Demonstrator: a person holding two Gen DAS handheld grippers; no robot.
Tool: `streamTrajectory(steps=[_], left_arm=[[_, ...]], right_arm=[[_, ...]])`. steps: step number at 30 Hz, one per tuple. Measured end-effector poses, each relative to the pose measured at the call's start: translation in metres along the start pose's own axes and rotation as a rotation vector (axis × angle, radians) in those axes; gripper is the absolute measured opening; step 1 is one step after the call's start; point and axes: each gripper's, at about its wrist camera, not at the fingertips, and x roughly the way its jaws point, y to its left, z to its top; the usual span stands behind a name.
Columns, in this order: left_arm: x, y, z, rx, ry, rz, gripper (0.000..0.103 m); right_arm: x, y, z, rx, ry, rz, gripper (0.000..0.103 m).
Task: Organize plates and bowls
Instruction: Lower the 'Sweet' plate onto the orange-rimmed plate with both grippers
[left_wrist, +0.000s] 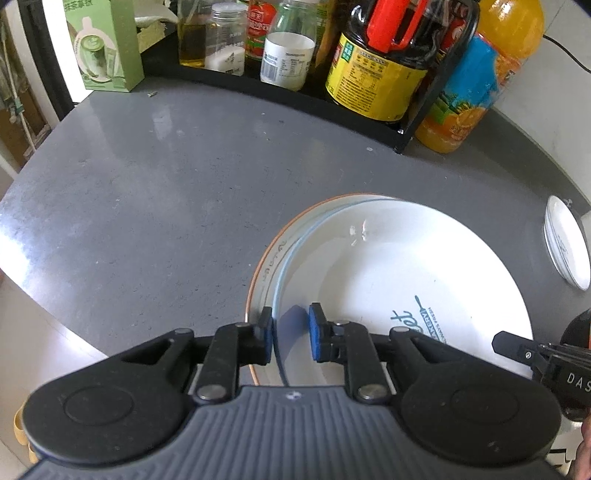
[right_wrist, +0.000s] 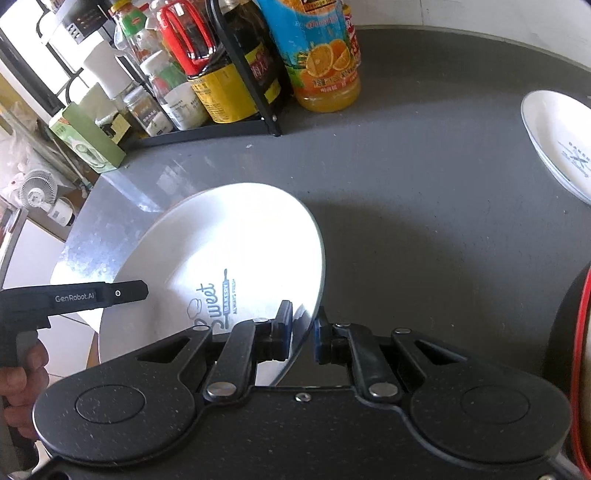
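Observation:
A white deep plate (left_wrist: 388, 266) with a thin blue rim and a "Sweet" print lies on an orange-rimmed plate (left_wrist: 264, 273), shifted to the right. My left gripper (left_wrist: 290, 338) straddles the top plate's near-left rim. Its left pad touches the rim from outside and its right pad stands a little off the inner wall, so it is open. In the right wrist view the same plate (right_wrist: 221, 236) looks tilted, and my right gripper (right_wrist: 303, 332) is shut on its near-right rim. A second small white plate (right_wrist: 561, 144) lies apart at the far right.
The grey counter (left_wrist: 147, 184) has a front-left edge close to the stacked plates. A black rack (left_wrist: 295, 94) of bottles and jars stands along the back, with an orange juice bottle (right_wrist: 325, 74) beside it and a green box (left_wrist: 107, 48) at the back left. A hand (right_wrist: 22, 369) holds the left gripper.

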Motion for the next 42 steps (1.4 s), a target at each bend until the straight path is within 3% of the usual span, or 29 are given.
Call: streamTrajectory(steps=[10, 24, 38, 42], left_arm=[[0.004, -0.005, 0.003, 0.061, 0.005, 0.003, 0.020], [0.012, 0.006, 0.011, -0.018, 0.056, -0.055, 0.020], [0.015, -0.010, 0.010, 0.105, 0.082, 0.010, 0.026], [0.001, -0.006, 0.014, 0.100, 0.055, 0.020, 0.035]], right_arm=[[0.008, -0.001, 0.001, -0.002, 0.010, -0.009, 0.015], [0.002, -0.005, -0.001, 0.047, -0.041, -0.015, 0.010], [-0.006, -0.004, -0.001, 0.058, -0.051, -0.027, 0.008], [-0.004, -0.004, -0.001, 0.061, -0.055, -0.030, 0.008]])
